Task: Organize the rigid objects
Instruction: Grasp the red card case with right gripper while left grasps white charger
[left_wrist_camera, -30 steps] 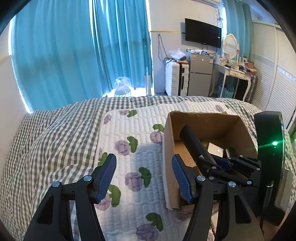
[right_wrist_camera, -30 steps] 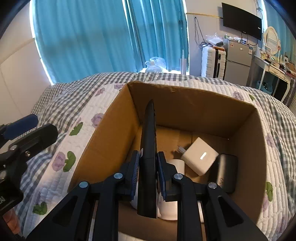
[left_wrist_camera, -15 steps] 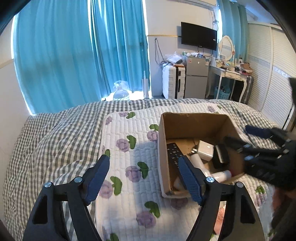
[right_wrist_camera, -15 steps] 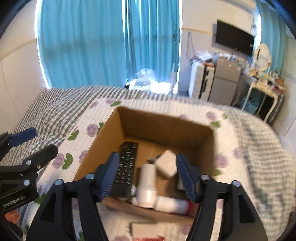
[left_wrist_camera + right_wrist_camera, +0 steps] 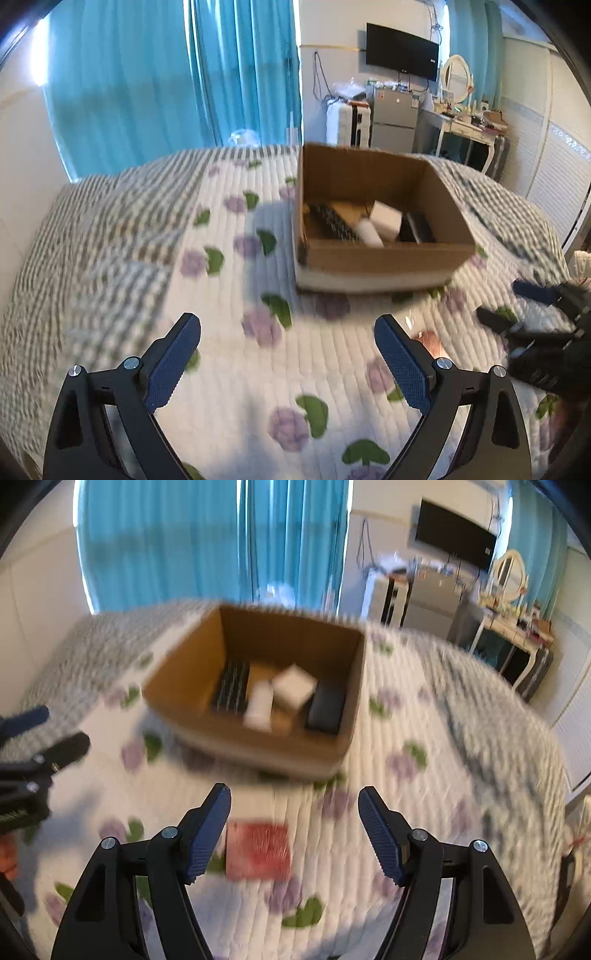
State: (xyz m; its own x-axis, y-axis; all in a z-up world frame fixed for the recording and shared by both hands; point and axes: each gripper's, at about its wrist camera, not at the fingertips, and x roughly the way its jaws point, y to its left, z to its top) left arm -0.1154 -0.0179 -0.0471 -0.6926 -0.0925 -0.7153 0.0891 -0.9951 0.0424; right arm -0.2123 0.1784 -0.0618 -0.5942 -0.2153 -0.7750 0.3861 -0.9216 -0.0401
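Remote (image 5: 232,687): flat in the left side of the cardboard box (image 5: 184,675) on the quilt (image 5: 369,786), long axis running from the near wall toward the far wall, beside a white bottle (image 5: 258,705), a white charger (image 5: 294,686) and a black case (image 5: 327,707). A second ago I pinched it upright over the box in my right gripper (image 5: 294,832); now those jaws are spread and empty, backed off over a red packet (image 5: 258,851). My left gripper (image 5: 288,363) is spread, holding nothing, also farther from the box.

Brown cardboard box (image 5: 255,738), red packet (image 5: 258,851), white quilt (image 5: 229,387) with purple-green flowers, teal curtains (image 5: 177,74).
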